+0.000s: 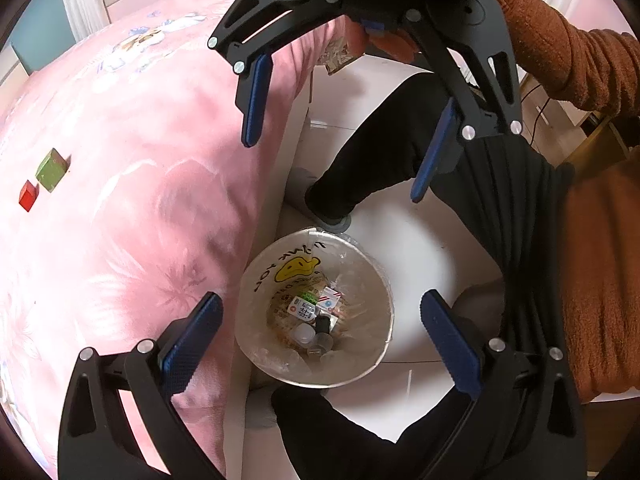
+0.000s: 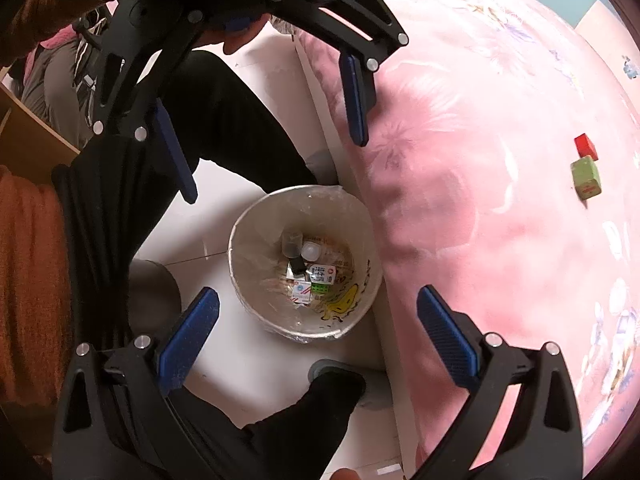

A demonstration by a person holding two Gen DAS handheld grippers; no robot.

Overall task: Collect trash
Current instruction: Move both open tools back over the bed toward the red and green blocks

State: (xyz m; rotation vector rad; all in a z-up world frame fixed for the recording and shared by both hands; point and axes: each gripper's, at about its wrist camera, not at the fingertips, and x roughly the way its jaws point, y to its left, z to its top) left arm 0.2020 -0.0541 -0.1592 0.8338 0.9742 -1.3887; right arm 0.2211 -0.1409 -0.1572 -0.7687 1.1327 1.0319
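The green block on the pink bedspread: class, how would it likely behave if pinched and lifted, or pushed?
The green block looks rigid with flat faces, so it should probably pinch squarely and not roll. It seems small, likely light. On the soft pink bedspread a push might tip it or nudge the red block close by.

A bed [image 1: 132, 200] covered by a pink floral blanket [image 2: 480, 208] is seen filling one side of both views. Beside the bed, a white tiled floor [image 1: 404, 248] is lit brightly, with thin grout lines visible. Beyond the bed's far end, a teal wall [image 1: 40, 36] and a white curtain [image 1: 82, 0] are made out. Across the floor from the bed, light wooden furniture [image 2: 28, 136] is partly shown.
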